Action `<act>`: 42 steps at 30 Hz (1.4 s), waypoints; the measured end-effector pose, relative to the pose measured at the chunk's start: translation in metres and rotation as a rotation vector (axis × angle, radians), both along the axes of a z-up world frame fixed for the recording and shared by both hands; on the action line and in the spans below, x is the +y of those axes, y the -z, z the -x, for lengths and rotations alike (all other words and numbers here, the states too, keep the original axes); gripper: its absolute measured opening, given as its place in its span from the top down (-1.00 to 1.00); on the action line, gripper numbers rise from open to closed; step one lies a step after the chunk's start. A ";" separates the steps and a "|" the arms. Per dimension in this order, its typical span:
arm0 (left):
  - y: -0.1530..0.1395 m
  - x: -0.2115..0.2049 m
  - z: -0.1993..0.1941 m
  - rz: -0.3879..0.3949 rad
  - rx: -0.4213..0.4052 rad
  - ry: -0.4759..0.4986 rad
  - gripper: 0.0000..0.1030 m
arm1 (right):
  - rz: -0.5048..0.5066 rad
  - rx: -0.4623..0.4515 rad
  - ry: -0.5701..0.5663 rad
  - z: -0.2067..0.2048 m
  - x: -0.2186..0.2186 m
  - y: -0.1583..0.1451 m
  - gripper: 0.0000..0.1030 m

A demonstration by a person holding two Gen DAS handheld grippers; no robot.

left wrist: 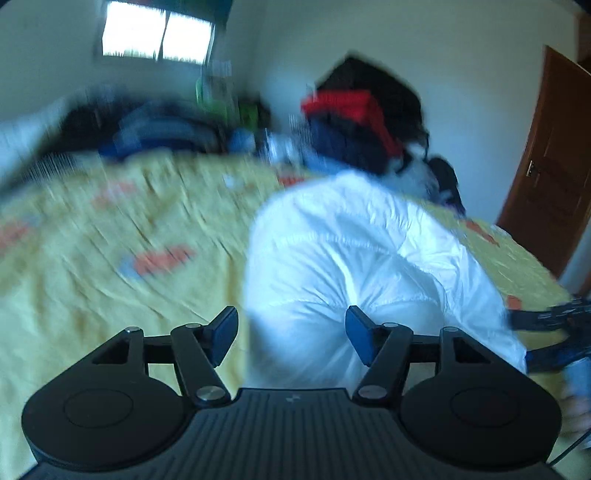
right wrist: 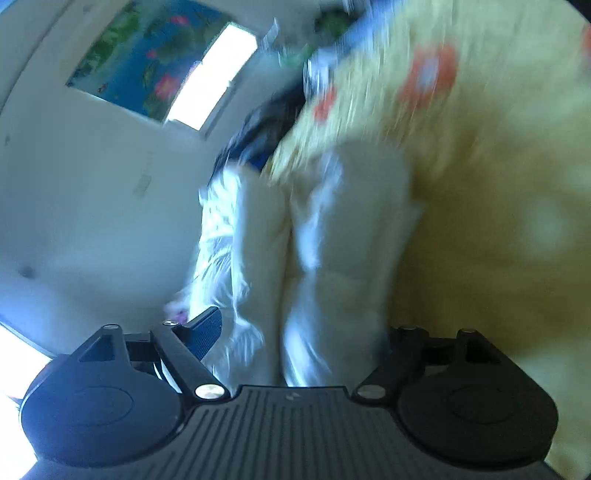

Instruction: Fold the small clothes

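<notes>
Yellow bedspread (left wrist: 92,258), blurred white garment (left wrist: 351,266)

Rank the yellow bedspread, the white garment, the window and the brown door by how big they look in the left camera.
1. yellow bedspread
2. white garment
3. brown door and window: look alike, and the frame cuts both off, so unranked.

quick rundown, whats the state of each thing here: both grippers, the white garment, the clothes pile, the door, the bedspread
left gripper: open, fingers apart, nothing between them
right gripper: open, white fabric between the fingers, grip unclear
white garment: bunched up, lying on the bed
yellow bedspread: spread out, wrinkled
clothes pile: stacked at the far edge of the bed
wooden door: partly open
</notes>
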State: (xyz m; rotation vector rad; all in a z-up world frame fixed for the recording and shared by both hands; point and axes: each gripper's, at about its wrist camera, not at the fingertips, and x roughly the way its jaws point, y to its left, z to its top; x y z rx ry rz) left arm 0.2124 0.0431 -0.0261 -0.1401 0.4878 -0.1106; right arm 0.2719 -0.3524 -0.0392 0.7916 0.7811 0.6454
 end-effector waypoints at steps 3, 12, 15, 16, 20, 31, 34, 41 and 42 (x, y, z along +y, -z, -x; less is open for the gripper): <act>-0.001 0.000 0.056 -0.103 -0.101 0.032 -0.43 | 0.245 -0.207 0.132 0.072 -0.037 -0.043 -0.62; 0.035 -0.010 0.100 -0.169 0.014 0.075 -0.53 | 1.264 -0.677 0.217 0.238 -0.048 -0.149 -1.00; 0.037 -0.015 0.085 -0.163 -0.003 0.046 -0.53 | 1.201 -0.668 -0.082 0.228 -0.001 -0.141 -0.95; 0.037 -0.016 0.080 -0.168 -0.008 0.042 -0.53 | 1.105 -0.659 -0.193 0.218 0.014 -0.135 -0.94; 0.041 -0.019 0.077 -0.185 -0.015 0.030 -0.55 | 0.685 -0.511 -0.283 0.145 0.050 -0.113 -0.92; 0.044 -0.032 0.070 -0.223 0.029 0.079 0.15 | 0.360 -0.100 -0.223 0.089 0.045 -0.048 0.59; 0.045 -0.030 0.067 -0.215 0.040 0.095 0.13 | 0.359 -0.102 -0.195 0.087 0.043 -0.048 0.08; 0.046 -0.032 0.059 -0.243 0.063 0.098 0.30 | 0.312 -0.039 -0.287 0.077 0.067 -0.019 0.84; 0.044 -0.027 0.056 -0.246 0.070 0.105 0.36 | 0.310 -0.060 -0.294 0.080 0.066 -0.022 0.85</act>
